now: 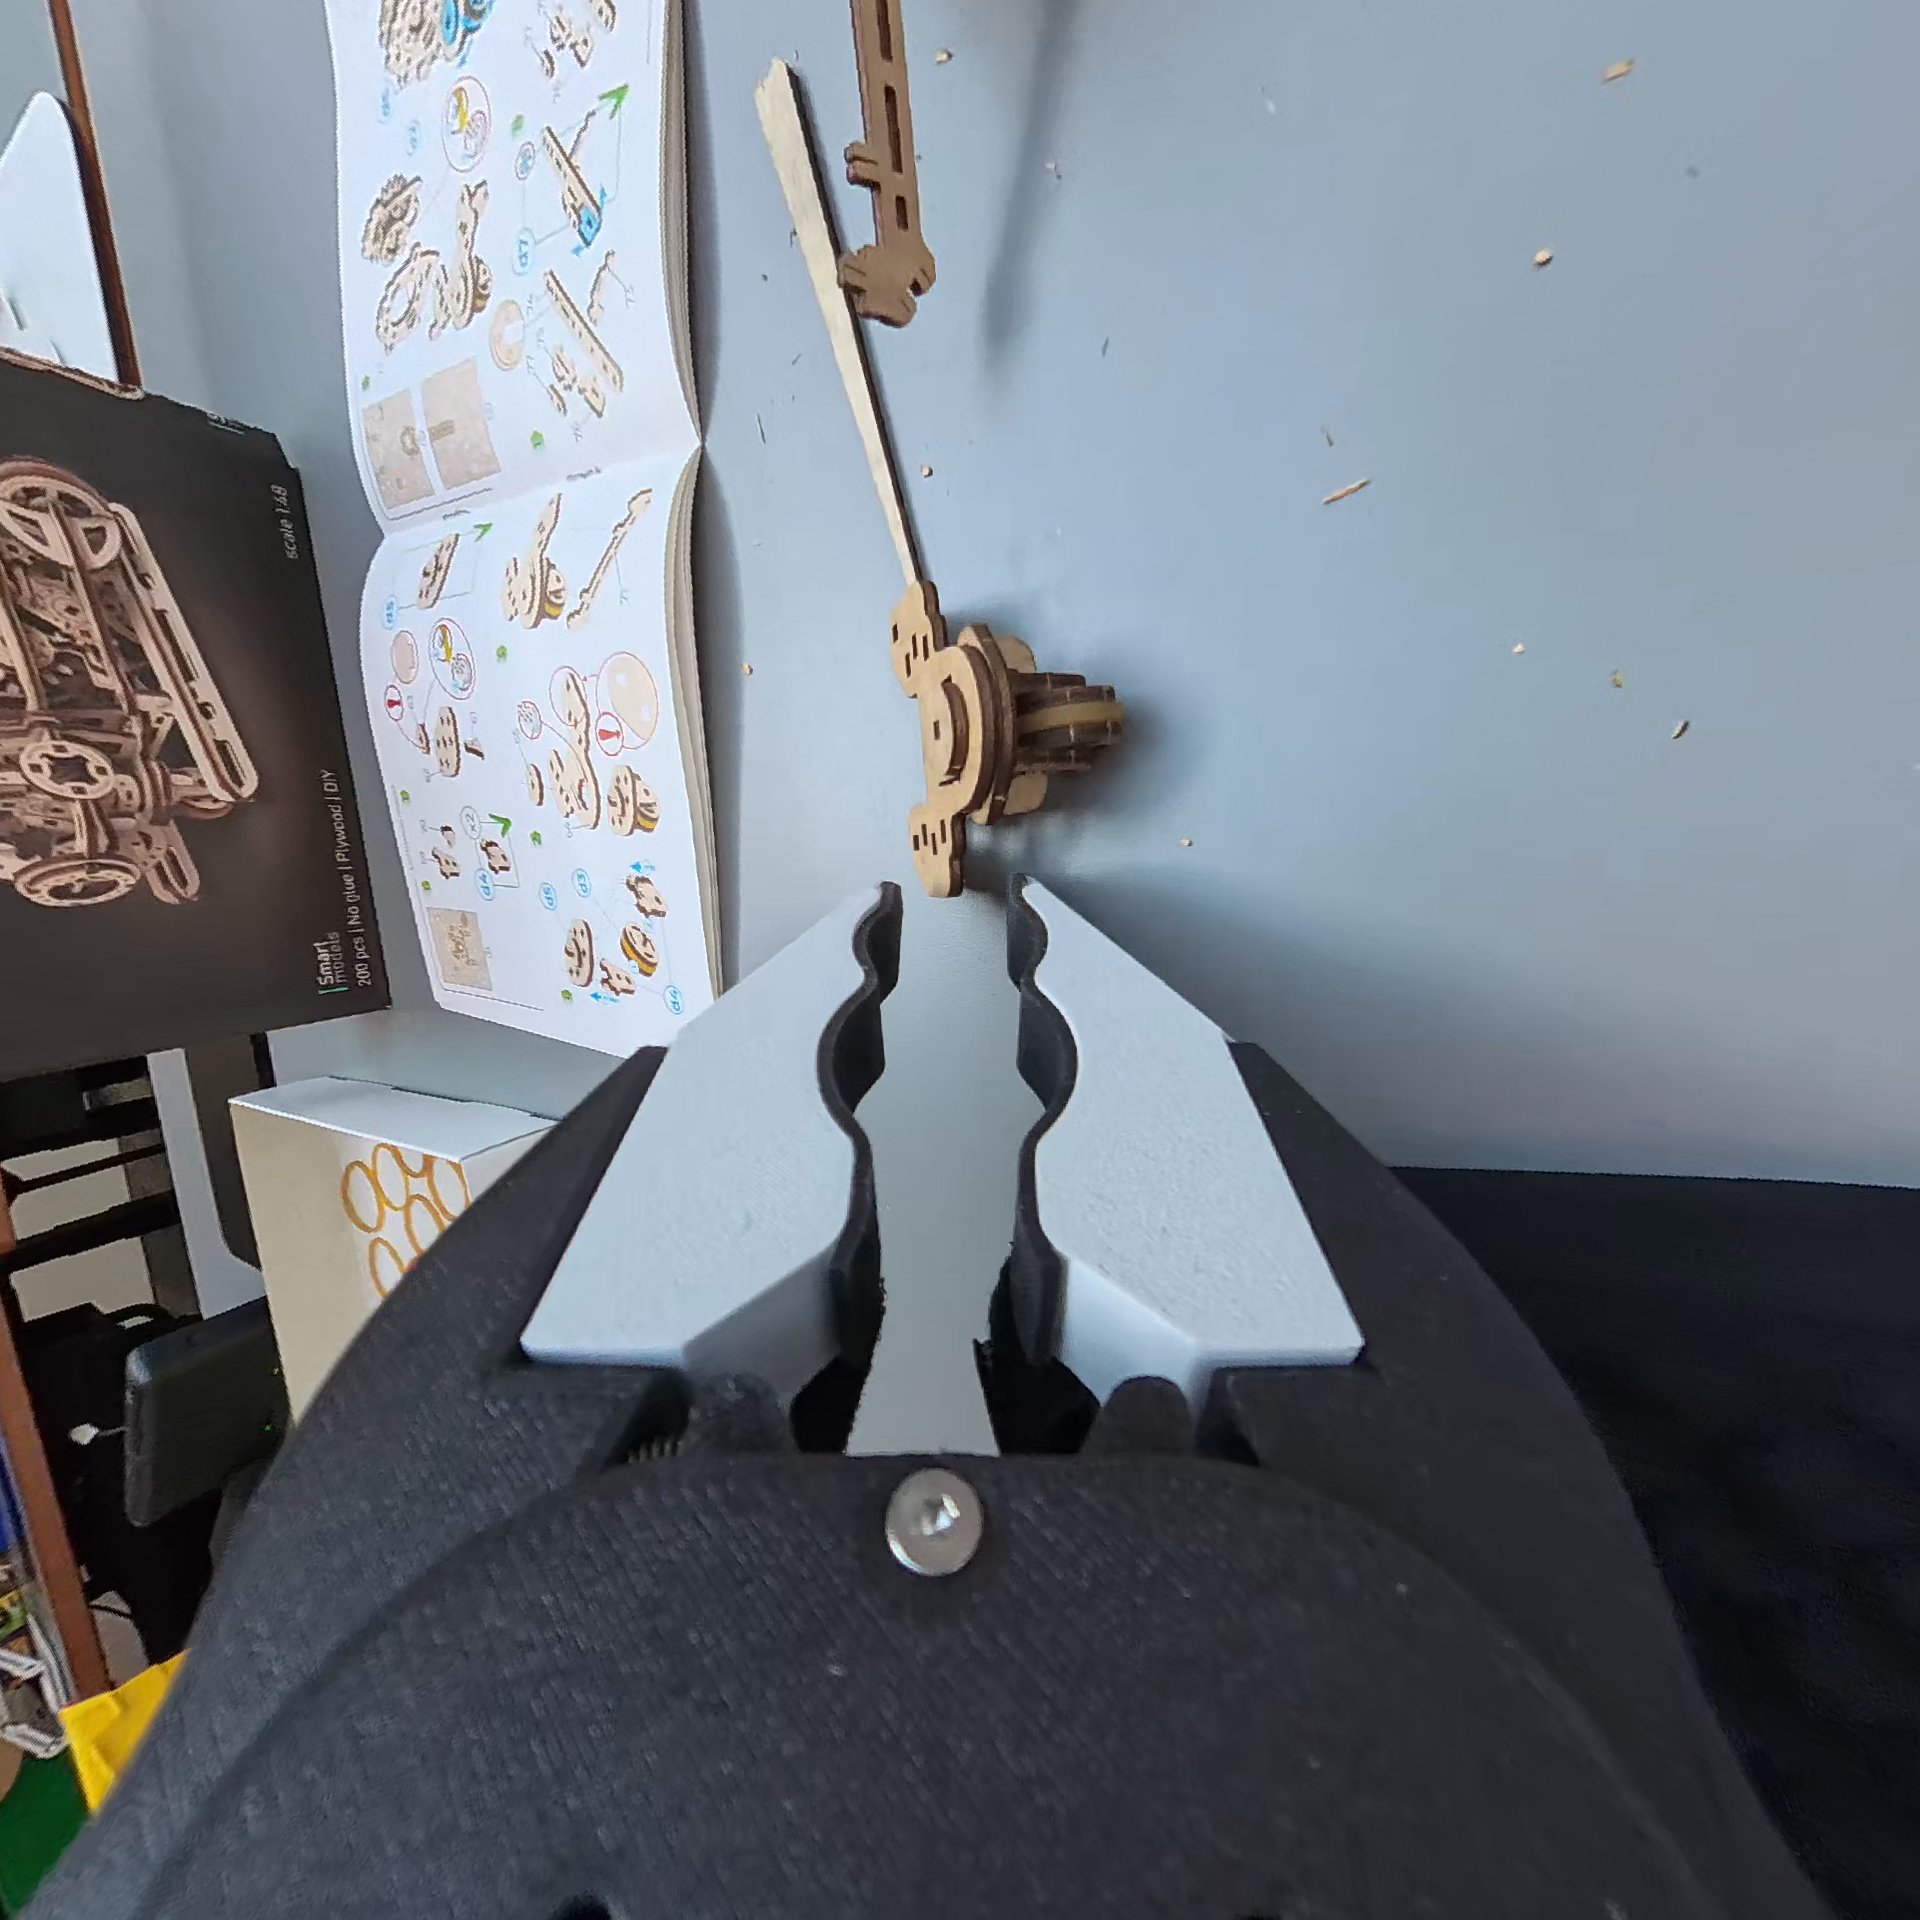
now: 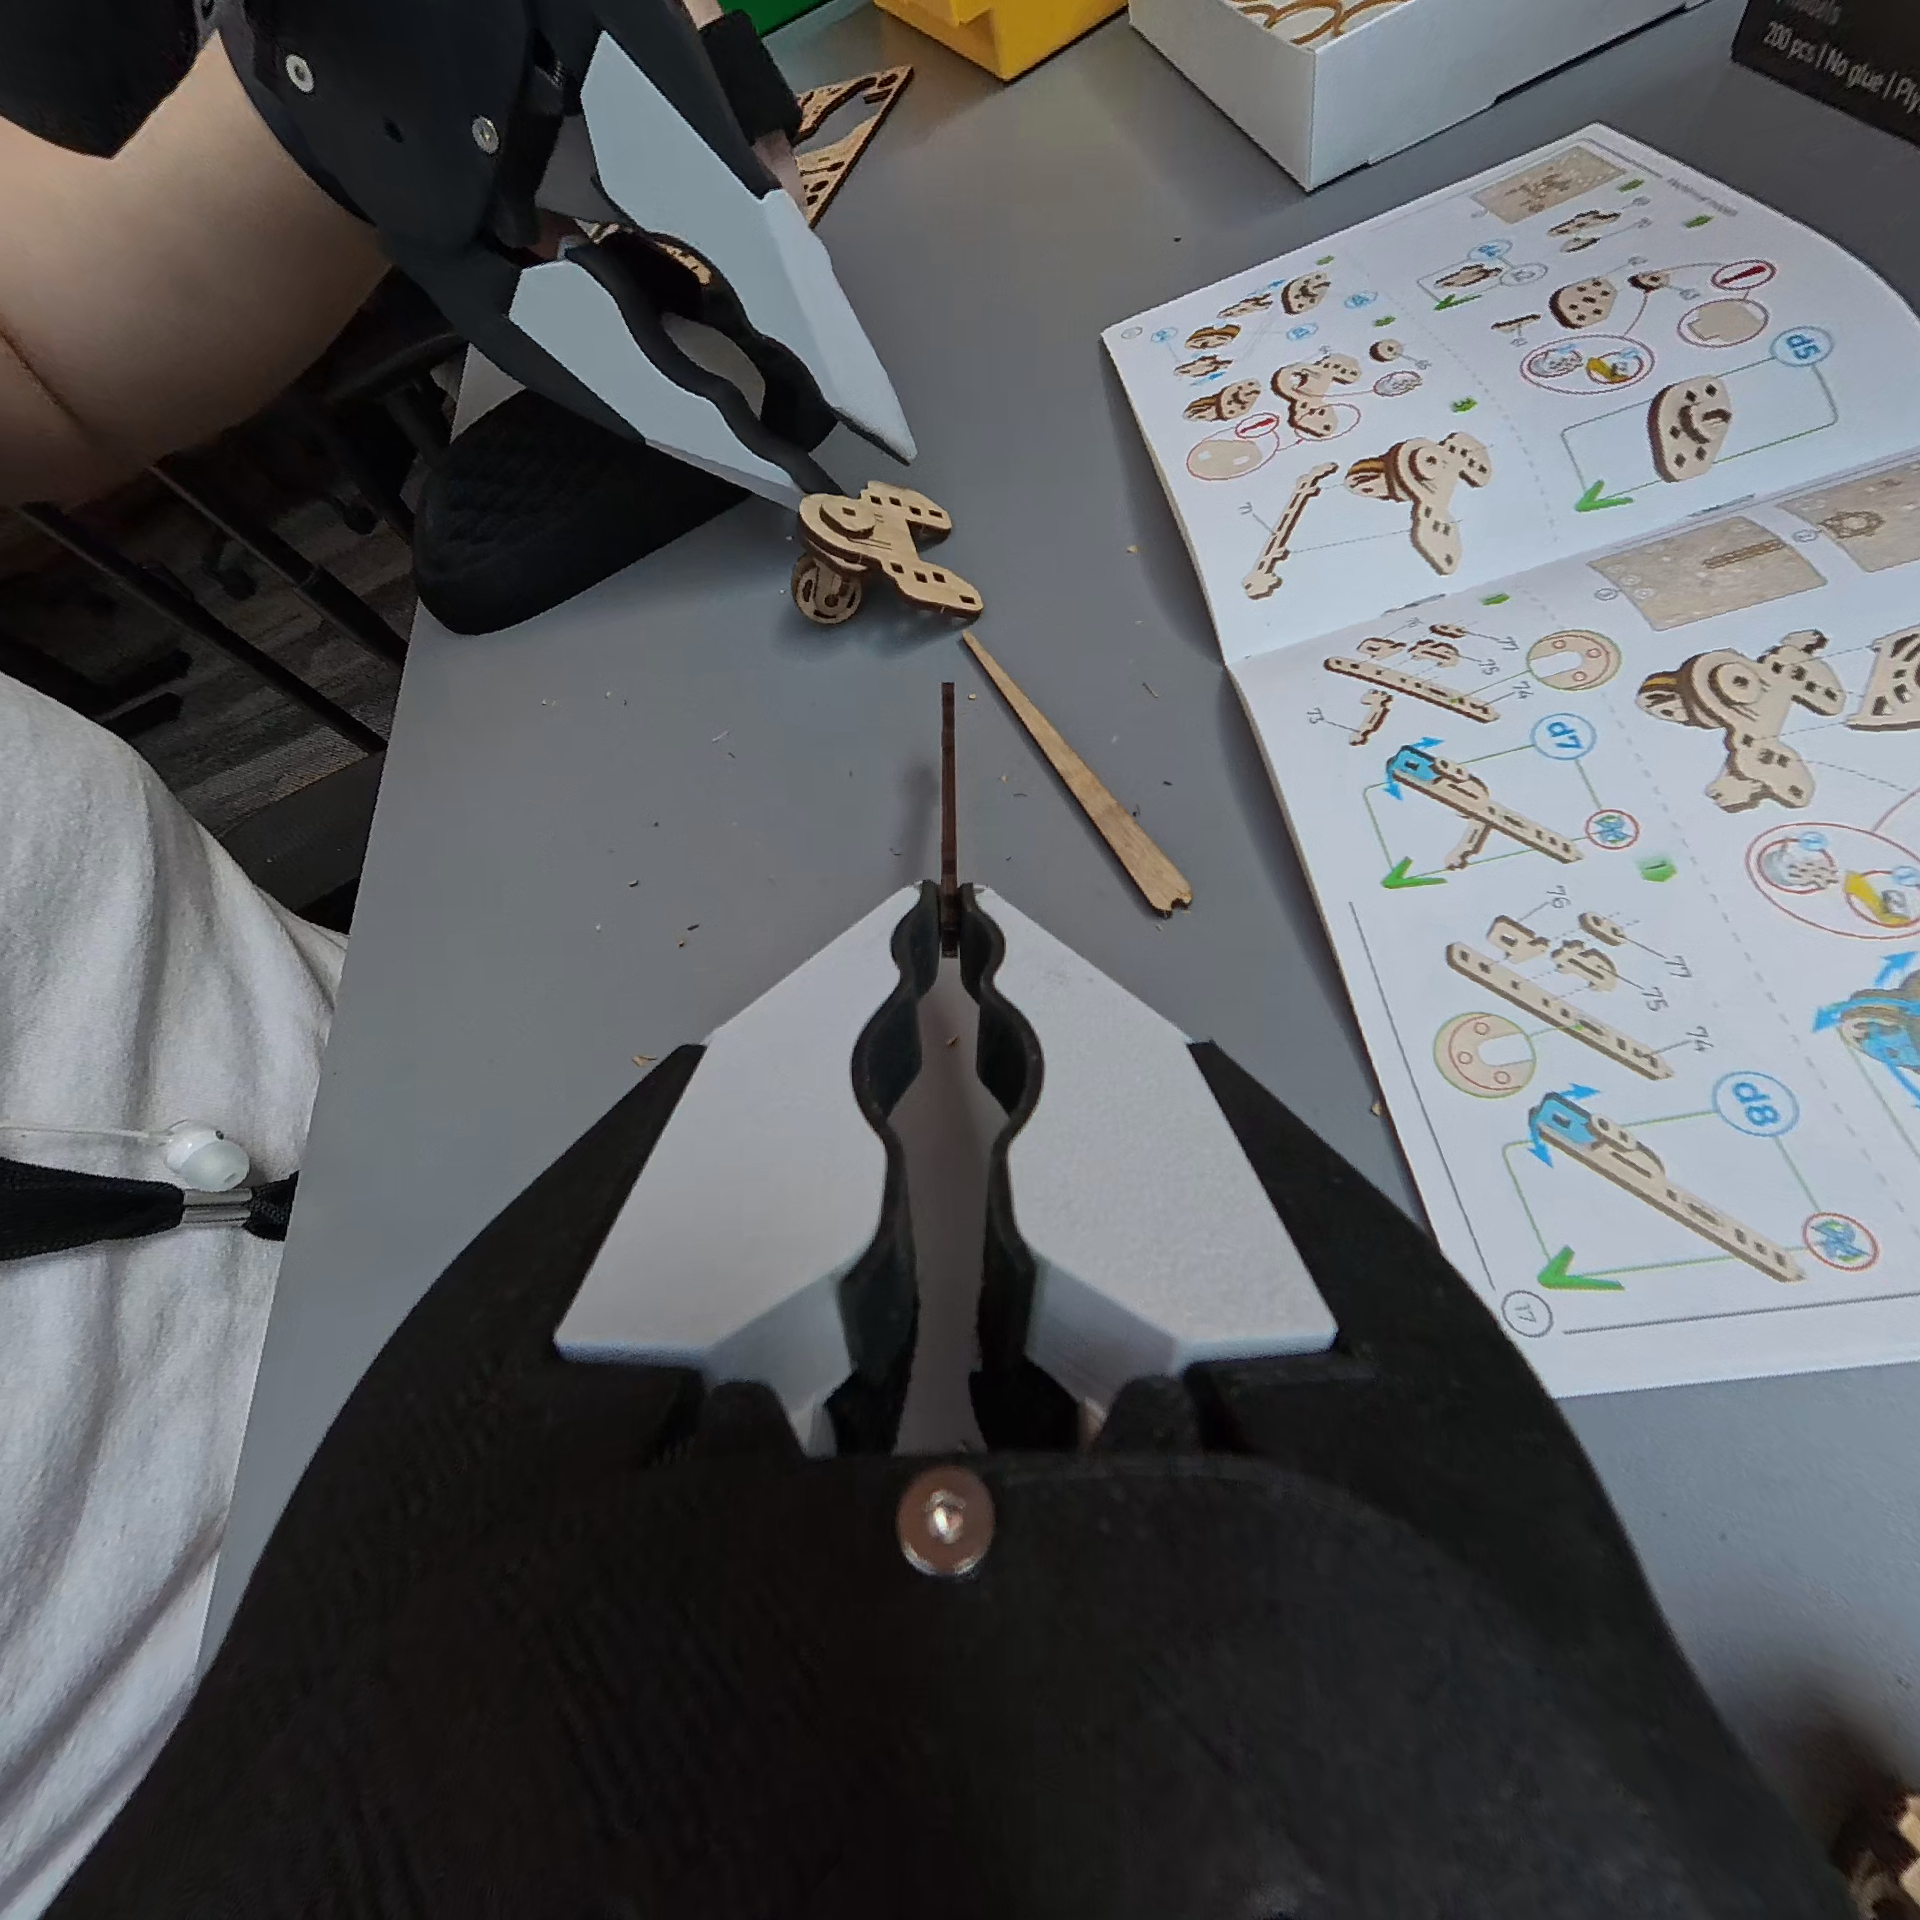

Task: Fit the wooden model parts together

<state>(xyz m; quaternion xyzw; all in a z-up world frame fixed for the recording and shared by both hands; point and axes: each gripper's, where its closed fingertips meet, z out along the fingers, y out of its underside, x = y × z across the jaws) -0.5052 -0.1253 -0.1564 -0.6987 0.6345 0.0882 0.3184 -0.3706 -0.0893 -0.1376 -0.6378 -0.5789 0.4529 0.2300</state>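
Right tongs (image 2: 947, 902) were clenched on a slotted wooden strip (image 2: 948, 790), held edge-up over the grey counter (image 2: 582, 831). Left tongs (image 1: 954, 896) stood released just beside the wooden sub-assembly (image 1: 971, 727), which rested on the counter.

In the right wrist view, the wooden assembly (image 2: 883, 551) sits on the tabletop (image 2: 644, 790) at upper center, touching or almost touching the tips of the left hand-held gripper (image 2: 868, 473) reaching in from the upper left. A wooden stick (image 2: 1075, 774) lies just below and right of it. The slotted strip (image 2: 948, 800) stands edge-on at frame center, pinched in the right hand-held gripper (image 2: 948, 914). The instruction booklet (image 2: 1558, 727) lies open at right, and 1 box (image 2: 1382, 94) sits at the top right.
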